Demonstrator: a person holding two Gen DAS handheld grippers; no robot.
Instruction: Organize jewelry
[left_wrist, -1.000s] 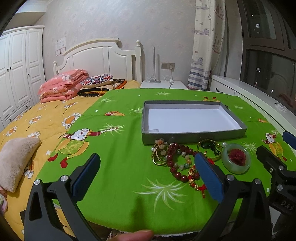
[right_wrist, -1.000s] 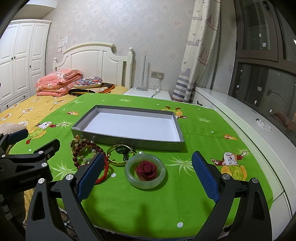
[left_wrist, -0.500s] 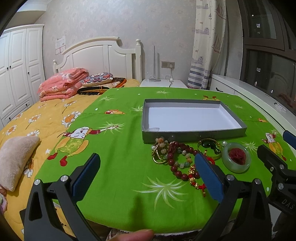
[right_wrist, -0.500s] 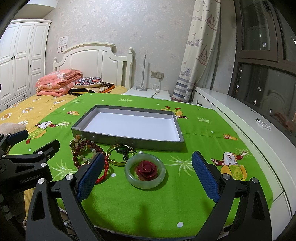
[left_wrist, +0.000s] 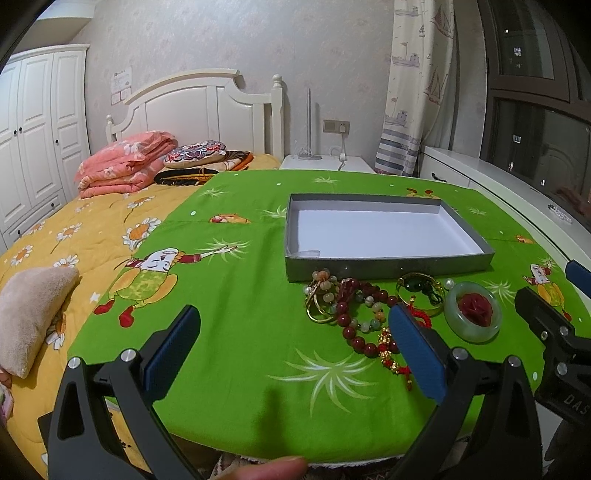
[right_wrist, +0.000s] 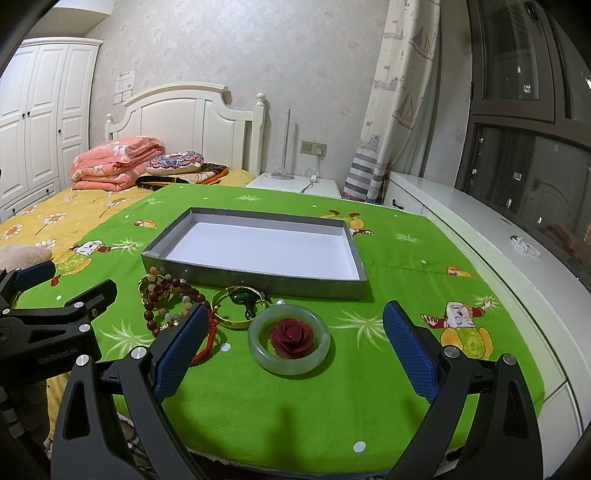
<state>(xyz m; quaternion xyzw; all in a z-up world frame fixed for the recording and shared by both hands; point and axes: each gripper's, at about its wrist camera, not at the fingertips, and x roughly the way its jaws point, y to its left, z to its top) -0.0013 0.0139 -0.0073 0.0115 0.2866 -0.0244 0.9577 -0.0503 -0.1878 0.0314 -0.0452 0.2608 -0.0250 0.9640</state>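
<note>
jewelry: one jade bangle (right_wrist: 289, 339), one gold bangle (right_wrist: 236, 306), one red bead string (left_wrist: 356, 317) beside one grey tray (right_wrist: 255, 251), long axis left-right; both grippers' fingers (right_wrist: 176, 352) (left_wrist: 170, 349) wide.

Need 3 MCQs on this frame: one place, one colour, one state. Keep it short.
1. Where does the red rose lie?
A. in the grey tray
B. inside the jade bangle
C. on the pillow

2. What colour are the pads on the right gripper fingers?
A. blue
B. red
C. white

3. What state is the grey tray in?
A. full of beads
B. closed with a lid
C. open, with nothing in it

Key: 1 B, the jade bangle rings the rose on the green cloth. 2 A, both fingers carry blue textured pads. 3 C, its white floor is bare, and the bead bracelets lie in front of it, outside.
</note>
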